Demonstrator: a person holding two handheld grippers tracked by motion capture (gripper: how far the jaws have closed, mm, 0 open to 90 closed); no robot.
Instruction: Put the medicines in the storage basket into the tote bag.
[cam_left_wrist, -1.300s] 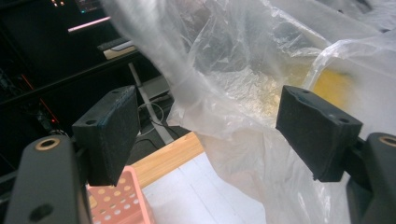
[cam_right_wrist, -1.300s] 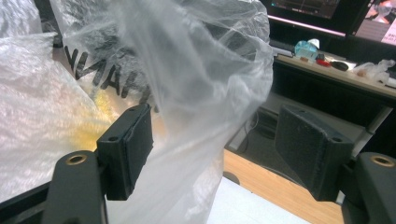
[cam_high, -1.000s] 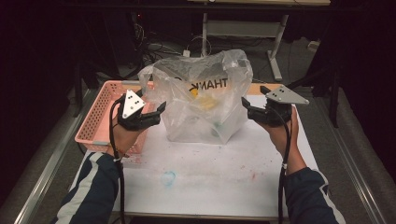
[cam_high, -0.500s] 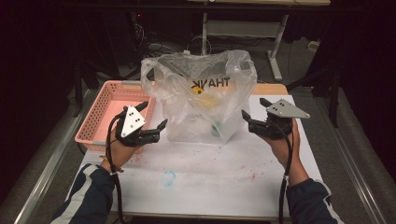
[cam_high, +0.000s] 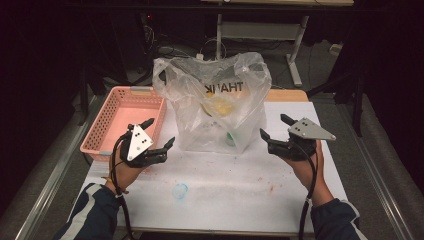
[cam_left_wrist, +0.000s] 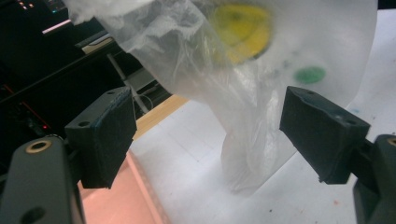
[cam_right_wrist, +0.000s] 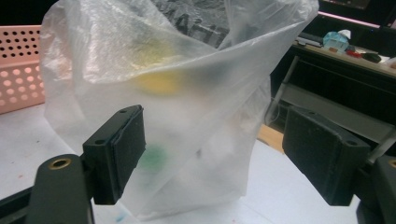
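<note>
Translucent plastic bag (cam_high: 212, 102) stands on the white tabletop (cam_high: 225, 185) between your two tongs, a little ahead of both, with a yellow item (cam_high: 217, 106) and a green one (cam_high: 231, 137) showing through its film. Your left tongs (cam_high: 157, 135) and right tongs (cam_high: 272, 127) are both spread wide and grasp nothing; each sits near the bag's flank without touching it.

Risk, as I judge it: the film is thin and slack, so if you close on a single loose fold low down, the bag may tip or slide and spill toward the pink basket (cam_high: 125, 120) lying just outside your left tongs. Pinching unevenly could also tear it.

Your left gripper view shows the bag's twisted lower corner (cam_left_wrist: 247, 158) resting on the tabletop, which the high view blurs. Your right gripper view shows dark lettering (cam_right_wrist: 196, 18) near the bag's top.
</note>
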